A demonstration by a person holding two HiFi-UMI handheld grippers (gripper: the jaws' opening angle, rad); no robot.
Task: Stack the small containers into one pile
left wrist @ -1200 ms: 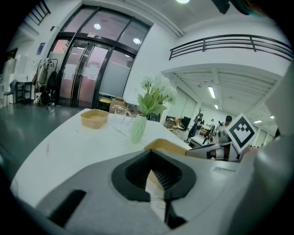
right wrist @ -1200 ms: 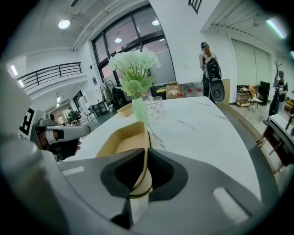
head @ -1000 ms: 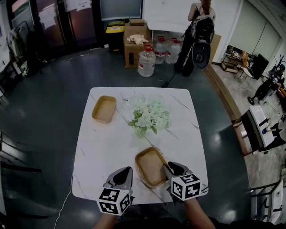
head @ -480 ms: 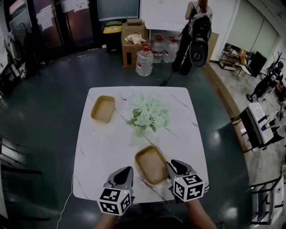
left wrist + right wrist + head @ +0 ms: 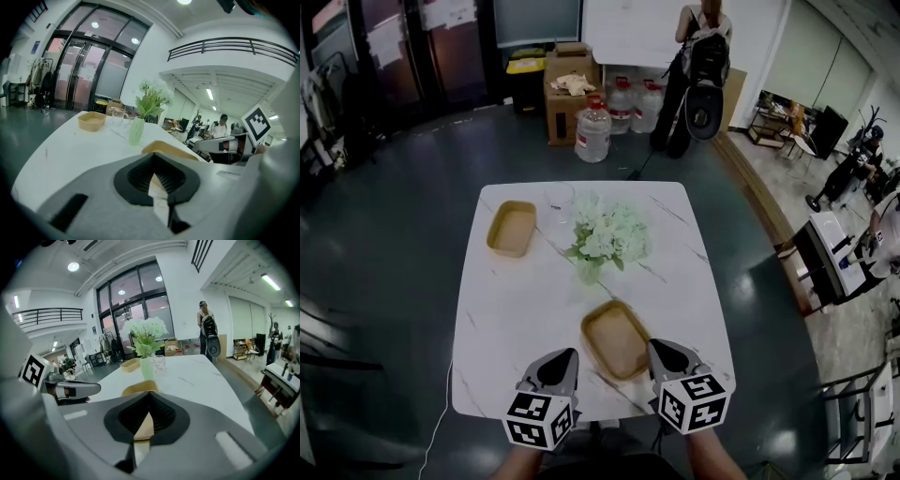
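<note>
Nothing is stacked yet: the near container lies at 6 o'clock from the flowers, well apart from the far container at 10 o'clock, while the left gripper and right gripper hover beside the near container, jaws pressed together, empty.

Just behind the flowers, the glass is too faint to make out; nearer than them, the left gripper covers half the near container.
</note>
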